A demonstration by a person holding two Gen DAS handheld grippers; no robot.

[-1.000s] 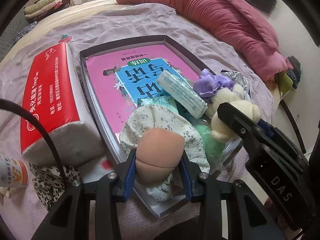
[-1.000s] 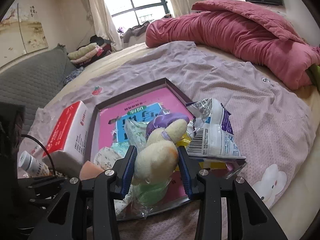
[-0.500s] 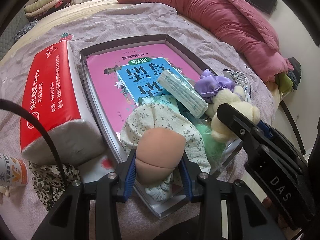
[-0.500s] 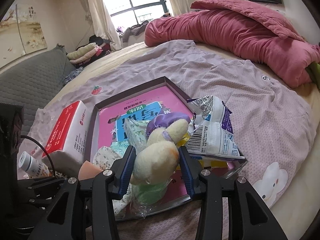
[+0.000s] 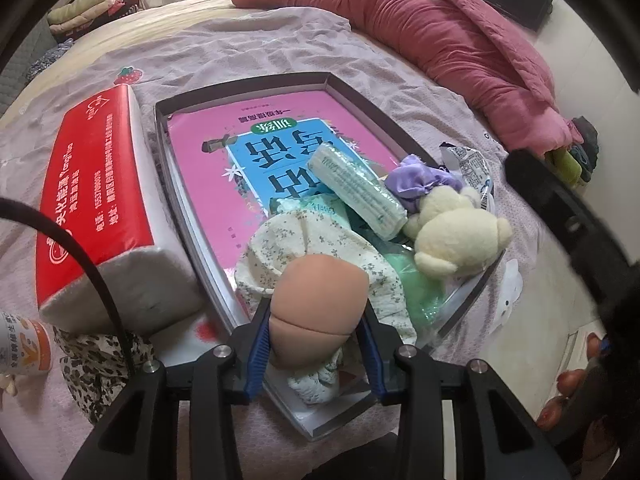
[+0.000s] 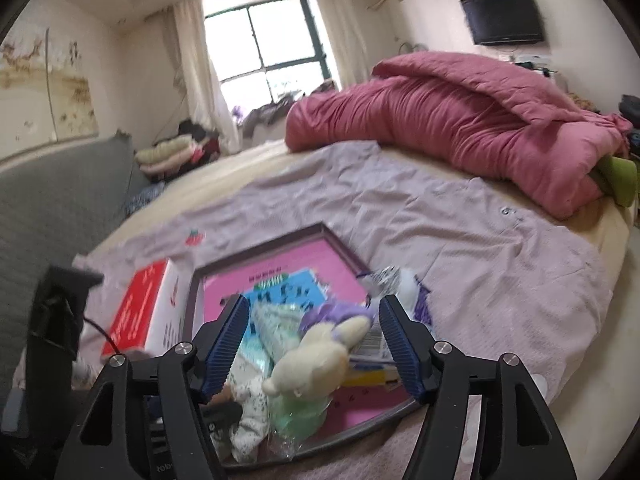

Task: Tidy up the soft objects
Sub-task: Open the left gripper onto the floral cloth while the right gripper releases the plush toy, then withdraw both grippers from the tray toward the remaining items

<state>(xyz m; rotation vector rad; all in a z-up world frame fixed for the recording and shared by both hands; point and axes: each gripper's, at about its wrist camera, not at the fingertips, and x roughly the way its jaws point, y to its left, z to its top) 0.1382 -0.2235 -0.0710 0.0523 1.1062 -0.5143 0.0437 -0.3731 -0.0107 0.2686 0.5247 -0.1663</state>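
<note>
My left gripper point(image 5: 316, 312) is shut on a peach-coloured soft sponge point(image 5: 320, 292), held just above the near corner of a dark tray point(image 5: 248, 84). Under the sponge a floral cloth point(image 5: 288, 240) is heaped in the tray. A cream plush bear point(image 5: 456, 240) lies on the pile at the tray's right edge. My right gripper point(image 6: 314, 308) hangs above the plush bear point(image 6: 316, 356). Its jaws are opening, and both pads stand clear of the toy. A purple scrunchie point(image 5: 420, 180) and a pale wrapped tissue pack point(image 5: 356, 192) lie beside the bear.
A pink book point(image 5: 208, 168) fills the tray floor. A red tissue brick point(image 5: 92, 184) lies left of the tray, with a small tube point(image 5: 24, 344) and leopard-print cloth point(image 5: 92, 360) near it. A snack wrapper point(image 5: 472, 164) hangs over the right rim. A pink duvet point(image 5: 440, 28) is bunched at the back.
The right gripper's jaws have spread off the plush bear, and the gripper has risen and tilted upward. The bear stays on the pile. The left gripper and sponge have not moved.
</note>
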